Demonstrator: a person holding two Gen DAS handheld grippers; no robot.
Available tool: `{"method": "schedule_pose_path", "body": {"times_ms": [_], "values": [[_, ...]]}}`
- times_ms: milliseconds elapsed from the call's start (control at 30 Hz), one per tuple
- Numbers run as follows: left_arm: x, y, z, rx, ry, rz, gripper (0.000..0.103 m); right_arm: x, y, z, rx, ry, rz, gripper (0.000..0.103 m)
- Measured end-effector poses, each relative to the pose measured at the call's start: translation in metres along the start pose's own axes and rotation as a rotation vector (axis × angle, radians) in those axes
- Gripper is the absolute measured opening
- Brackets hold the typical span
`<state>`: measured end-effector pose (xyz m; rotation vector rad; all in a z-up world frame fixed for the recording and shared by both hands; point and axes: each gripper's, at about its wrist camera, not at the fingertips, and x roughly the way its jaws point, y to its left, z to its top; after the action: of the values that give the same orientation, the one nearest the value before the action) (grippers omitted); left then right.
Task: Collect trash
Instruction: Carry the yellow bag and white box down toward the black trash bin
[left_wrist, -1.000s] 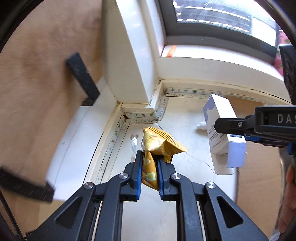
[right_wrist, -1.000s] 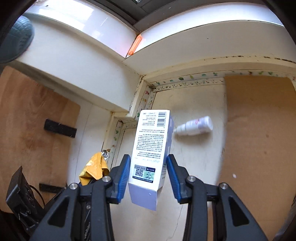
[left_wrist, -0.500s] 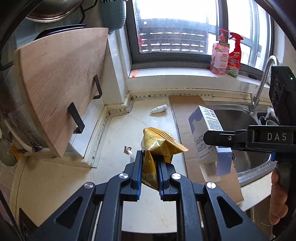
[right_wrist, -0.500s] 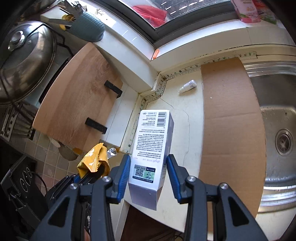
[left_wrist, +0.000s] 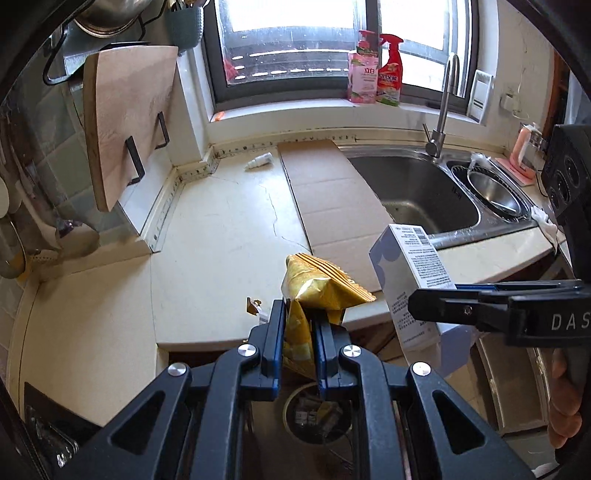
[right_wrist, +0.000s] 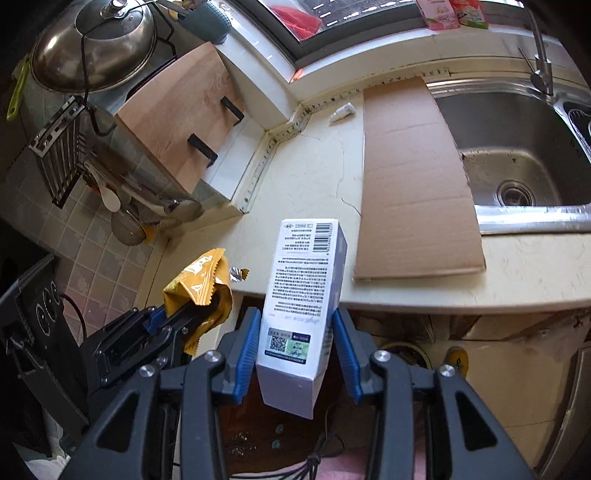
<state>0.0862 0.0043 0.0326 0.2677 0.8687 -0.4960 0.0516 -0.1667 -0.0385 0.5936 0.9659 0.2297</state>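
Left gripper (left_wrist: 299, 339) jaws clamped on yellow wrapper (left_wrist: 317, 291), right gripper (right_wrist: 297, 354) on white carton (right_wrist: 306, 291) — both beyond bench (left_wrist: 221, 229) front edge; tall carton may pivot, slip before reaching bin (left_wrist: 317, 413).

Both wrist cameras looking steeply down from beyond counter edge (left_wrist: 207, 343), at close range (each showing other's gripper); sharing cardboard sheet (right_wrist: 413, 177), sink (left_wrist: 417, 192).

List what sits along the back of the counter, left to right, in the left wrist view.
Wooden cutting board → small white bottle → cardboard sheet → sink → faucet.
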Motion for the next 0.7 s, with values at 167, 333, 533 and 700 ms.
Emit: {"method": "schedule_pose_path", "body": {"times_ms": [167,333,533,700], "values": [[-0.004,-0.004,-0.029,-0.005,0.033,-0.025,0.012,0.002,-0.014,-0.038,-0.001,0.066,-0.016,0.04],[0.001,-0.002,-0.053,-0.043,0.055,-0.046,0.012,0.017,-0.031,-0.059,0.005,0.145,-0.006,0.04],[0.024,-0.01,-0.084,-0.066,0.142,-0.055,0.012,0.041,-0.052,-0.07,0.005,0.225,-0.006,0.04],[0.055,-0.018,-0.112,-0.094,0.226,-0.049,0.012,0.075,-0.08,-0.089,0.058,0.314,0.01,0.04]]}}
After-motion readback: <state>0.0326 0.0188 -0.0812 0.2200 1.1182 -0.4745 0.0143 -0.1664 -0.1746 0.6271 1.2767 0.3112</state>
